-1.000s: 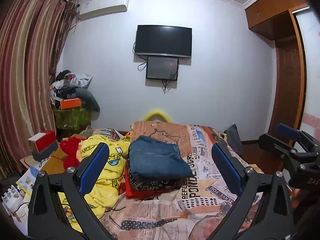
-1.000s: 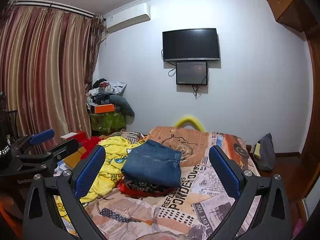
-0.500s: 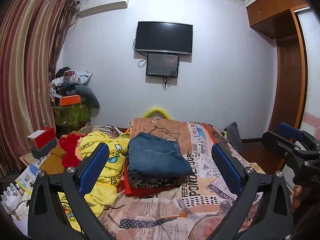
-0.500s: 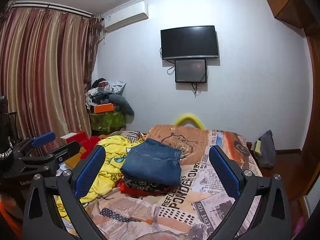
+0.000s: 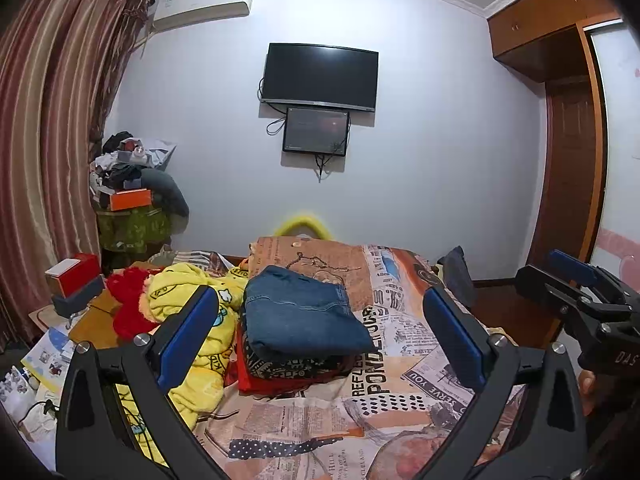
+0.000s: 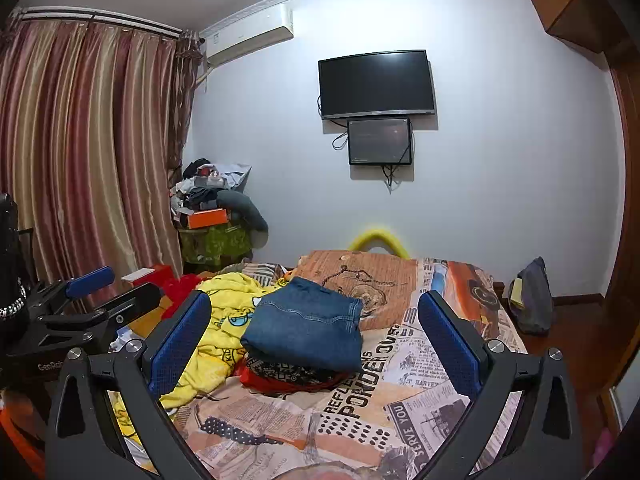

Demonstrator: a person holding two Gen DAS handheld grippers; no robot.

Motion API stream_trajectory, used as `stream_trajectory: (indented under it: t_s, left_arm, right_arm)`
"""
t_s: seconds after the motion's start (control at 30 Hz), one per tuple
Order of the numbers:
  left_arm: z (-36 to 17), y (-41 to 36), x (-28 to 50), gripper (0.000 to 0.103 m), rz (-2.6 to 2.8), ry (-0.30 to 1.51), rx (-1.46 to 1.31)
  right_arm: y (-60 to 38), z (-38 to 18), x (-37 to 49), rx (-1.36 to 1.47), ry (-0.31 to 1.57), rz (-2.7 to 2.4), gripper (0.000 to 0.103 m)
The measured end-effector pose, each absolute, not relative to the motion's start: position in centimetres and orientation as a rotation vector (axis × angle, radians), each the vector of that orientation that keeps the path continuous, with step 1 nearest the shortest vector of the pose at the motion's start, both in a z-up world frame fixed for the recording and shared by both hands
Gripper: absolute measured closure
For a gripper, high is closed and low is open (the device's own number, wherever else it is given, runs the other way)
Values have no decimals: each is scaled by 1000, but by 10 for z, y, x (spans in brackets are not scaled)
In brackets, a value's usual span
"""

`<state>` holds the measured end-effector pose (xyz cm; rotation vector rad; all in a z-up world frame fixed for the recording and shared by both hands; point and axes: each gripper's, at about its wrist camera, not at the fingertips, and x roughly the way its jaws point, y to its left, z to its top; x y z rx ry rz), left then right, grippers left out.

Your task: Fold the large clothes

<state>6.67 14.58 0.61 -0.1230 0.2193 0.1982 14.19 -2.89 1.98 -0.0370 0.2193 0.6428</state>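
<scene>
1. Hovering above the near end of the bed [image 5: 404, 364], the left gripper [image 5: 320, 336] holds its blue-padded fingers [image 5: 188, 336] spread wide with nothing between them.
2. The right gripper [image 6: 316, 344] hangs beside it, also above the bed, its jaws equally wide apart and empty; its blue-padded fingers [image 6: 448, 344] frame the clothes from that view.
3. In the left wrist view the right gripper shows at the right edge; in the right wrist view the left gripper [image 6: 96, 300] shows at the left edge.
4. A folded blue denim garment [image 5: 300, 314] lies on top of a small stack on the bed, resting on a black-and-white patterned folded cloth [image 5: 296, 366], which sits on a red folded cloth [image 5: 276, 384].
5. The stack sits on a newspaper-print bedsheet in orange and cream [image 5: 384, 376], well ahead of both grippers.
6. A crumpled yellow cartoon-print blanket [image 5: 192, 292] lies just left of the stack, touching it, with a red fuzzy cloth [image 5: 128, 304] beyond it.
7. On the far wall hang a black flat television [image 5: 320, 72], a smaller dark screen [image 5: 316, 130] and a white air conditioner [image 5: 204, 0].
8. Striped red and gold curtains [image 6: 80, 152] hang at the left.
</scene>
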Motion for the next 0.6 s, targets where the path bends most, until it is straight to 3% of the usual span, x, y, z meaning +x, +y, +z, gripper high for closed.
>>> stream_trajectory:
  t_s: [0.6]
  left_arm:
    - [4,138,69,0,189,231,-117]
  right_arm:
    - [-28,19,145,-19,230,634,0]
